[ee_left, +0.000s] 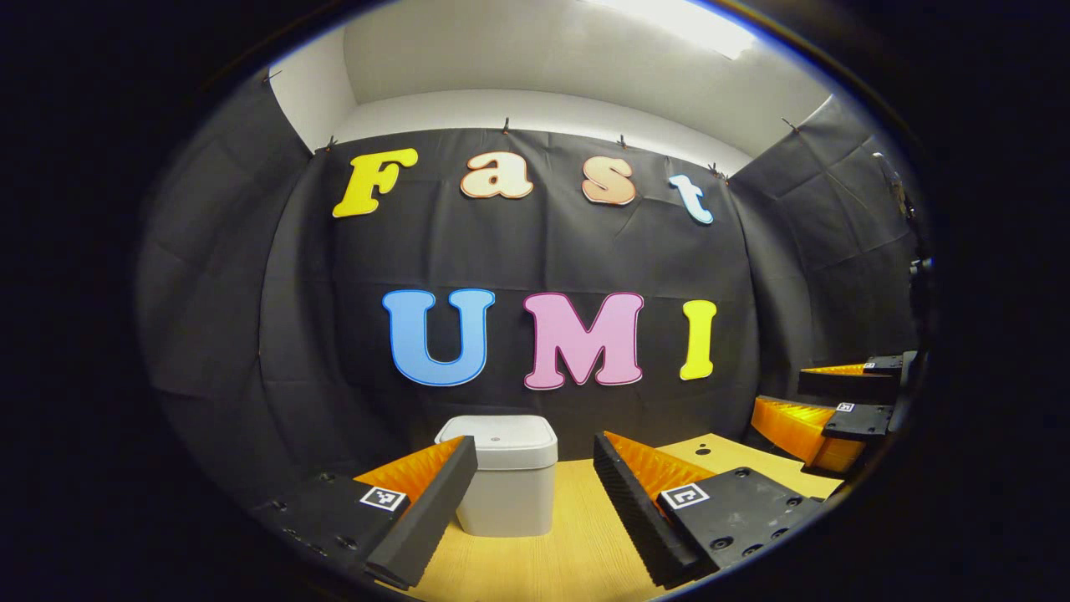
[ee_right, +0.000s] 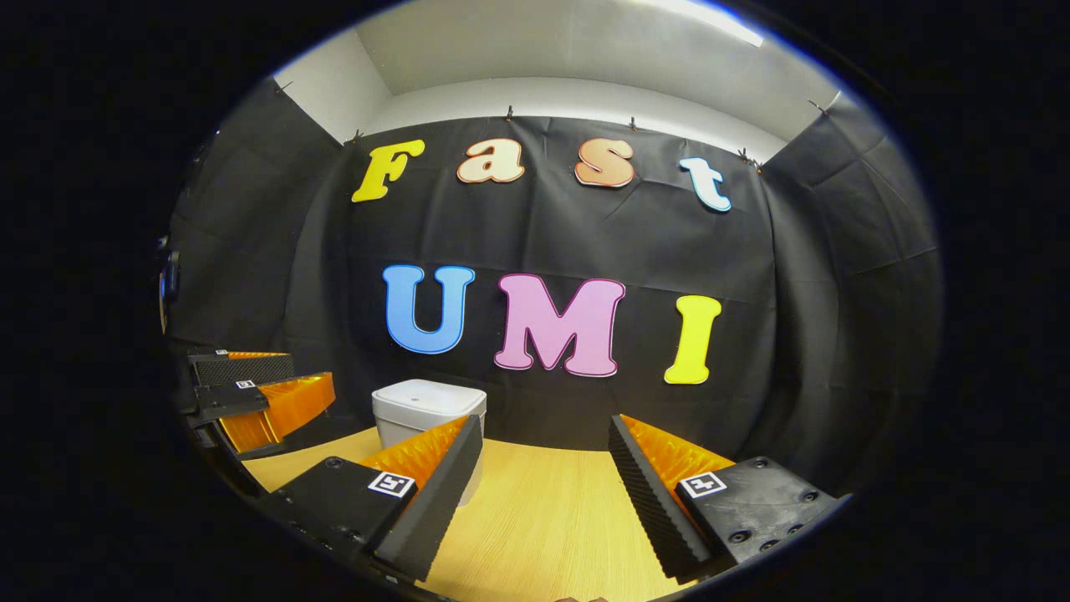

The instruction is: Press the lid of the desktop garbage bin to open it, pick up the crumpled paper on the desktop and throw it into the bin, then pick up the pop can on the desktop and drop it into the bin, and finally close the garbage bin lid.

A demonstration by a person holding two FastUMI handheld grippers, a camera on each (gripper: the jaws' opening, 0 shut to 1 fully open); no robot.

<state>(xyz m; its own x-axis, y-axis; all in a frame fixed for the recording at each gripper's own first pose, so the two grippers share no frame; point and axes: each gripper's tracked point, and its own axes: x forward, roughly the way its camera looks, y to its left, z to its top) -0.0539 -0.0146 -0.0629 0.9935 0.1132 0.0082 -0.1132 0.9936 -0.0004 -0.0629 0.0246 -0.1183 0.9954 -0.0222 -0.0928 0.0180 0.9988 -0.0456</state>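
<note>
- Left tool (ee_left: 535,502): fingers spread wide, holding nothing, raised above the pale wooden surface (ee_left: 577,543).
- White square plastic garbage bin (ee_left: 506,475): stands upright on the surface toward the far side, close to the black cloth wall; lid down flat. In the left gripper view it sits between the left tool's fingers, farther off and not touched by them.
- Right tool (ee_right: 543,493): fingers spread wide, nothing between them but bare surface.
- In the right gripper view the bin (ee_right: 426,414) lies far left, partly behind that tool's left finger.
- The two tools hang side by side, well apart, each visible at the other's view edge.
</note>
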